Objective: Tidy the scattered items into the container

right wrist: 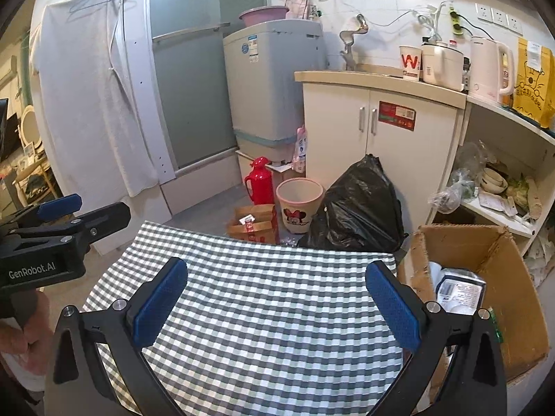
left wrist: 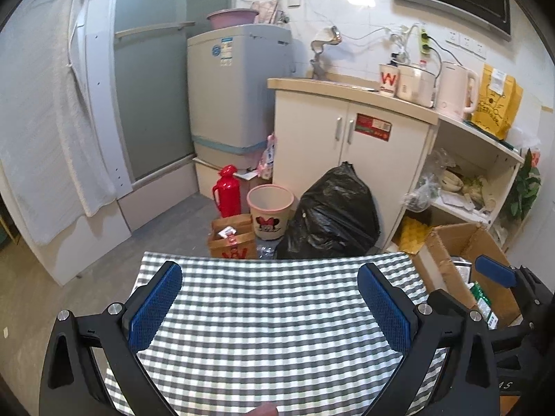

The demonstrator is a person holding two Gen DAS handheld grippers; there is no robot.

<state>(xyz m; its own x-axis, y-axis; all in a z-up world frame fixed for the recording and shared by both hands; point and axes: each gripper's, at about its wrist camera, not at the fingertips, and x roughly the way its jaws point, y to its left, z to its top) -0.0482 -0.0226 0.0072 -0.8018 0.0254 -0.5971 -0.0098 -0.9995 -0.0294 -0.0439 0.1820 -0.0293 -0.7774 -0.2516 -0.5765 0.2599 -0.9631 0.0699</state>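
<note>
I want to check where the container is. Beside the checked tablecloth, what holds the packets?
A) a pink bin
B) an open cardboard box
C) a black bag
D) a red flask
B: the open cardboard box stands just past the right edge of the checked tablecloth and has packets inside it; the other three things stand on the floor beyond the table.

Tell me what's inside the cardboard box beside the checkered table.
The cardboard box holds a white printed packet and a green package against the near wall. Whatever lies beneath them or deeper down is hidden by the flaps and the right gripper.
</note>
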